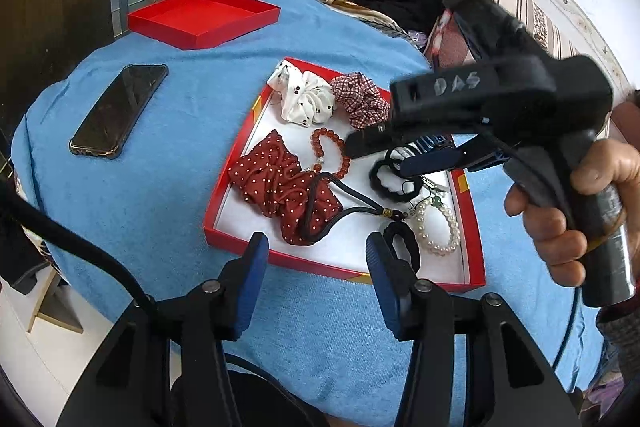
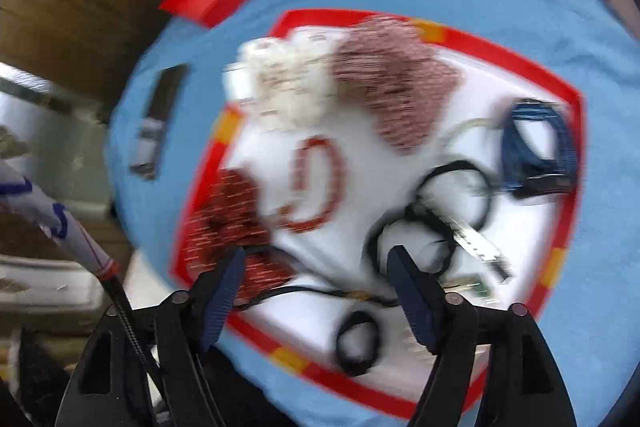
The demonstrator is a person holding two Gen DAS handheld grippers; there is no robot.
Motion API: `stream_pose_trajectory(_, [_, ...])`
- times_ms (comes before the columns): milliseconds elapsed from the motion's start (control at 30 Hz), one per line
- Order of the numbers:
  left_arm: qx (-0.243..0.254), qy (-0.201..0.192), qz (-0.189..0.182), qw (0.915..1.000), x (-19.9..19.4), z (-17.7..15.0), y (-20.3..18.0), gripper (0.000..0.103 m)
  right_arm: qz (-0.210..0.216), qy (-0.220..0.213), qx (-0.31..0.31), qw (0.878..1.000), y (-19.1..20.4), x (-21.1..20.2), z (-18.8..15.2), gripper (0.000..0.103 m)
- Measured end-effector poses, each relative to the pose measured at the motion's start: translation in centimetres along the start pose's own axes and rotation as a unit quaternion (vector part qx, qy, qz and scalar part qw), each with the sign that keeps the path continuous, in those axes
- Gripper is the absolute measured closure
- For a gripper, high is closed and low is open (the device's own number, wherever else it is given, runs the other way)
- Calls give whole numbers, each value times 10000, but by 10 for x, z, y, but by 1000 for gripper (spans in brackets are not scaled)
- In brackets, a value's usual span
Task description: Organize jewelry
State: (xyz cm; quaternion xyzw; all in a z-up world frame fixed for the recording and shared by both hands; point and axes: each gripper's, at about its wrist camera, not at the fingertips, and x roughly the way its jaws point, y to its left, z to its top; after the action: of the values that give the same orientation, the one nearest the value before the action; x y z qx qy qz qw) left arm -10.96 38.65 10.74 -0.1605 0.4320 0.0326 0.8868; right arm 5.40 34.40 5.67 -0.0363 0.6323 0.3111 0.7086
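Over a blue cloth [image 1: 160,187], red tray [image 1: 224,211] of scrunchies and bead bracelets [image 1: 330,155], left gripper [image 1: 316,267] half-open and empty, right gripper [image 2: 316,291] spread wide, holding nothing, its view blurred, phone [image 1: 118,109] sharp only from left.

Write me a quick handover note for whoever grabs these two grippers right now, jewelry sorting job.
Left gripper: open, empty, hovering at the near edge of the red box.
Right gripper: open, empty, above the box; its view is blurred.
In the box: scrunchies, red bead bracelet, pearl bracelet, black hair ties, black cord necklace, all mixed.
Red lid lies empty on the blue cloth, beside a phone.
Done: nothing visibly sorted. Left: all of it.
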Motion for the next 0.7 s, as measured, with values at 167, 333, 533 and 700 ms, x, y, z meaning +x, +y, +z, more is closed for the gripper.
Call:
stream_pose_trajectory(167, [52,-37,-12,10000,-1,-1,0,54,-52,-438,-236,9987,5,-19,-2,20])
stream_pose_trajectory(333, [25,-77,73,9999,-2,-2,4,54,-34,-1353,-149,9907,-21,-68,-25,20])
stream_pose_trajectory(533, [144,-252,584,9979,-9,-5,-1,46,-633,-2009,260,9772,-79,-97,-82,20])
stream_pose_trajectory(700, [186,-511,930,9942,-23,-7,-10,35,-1053,-2186,368,9694,-103,-90,-134,20])
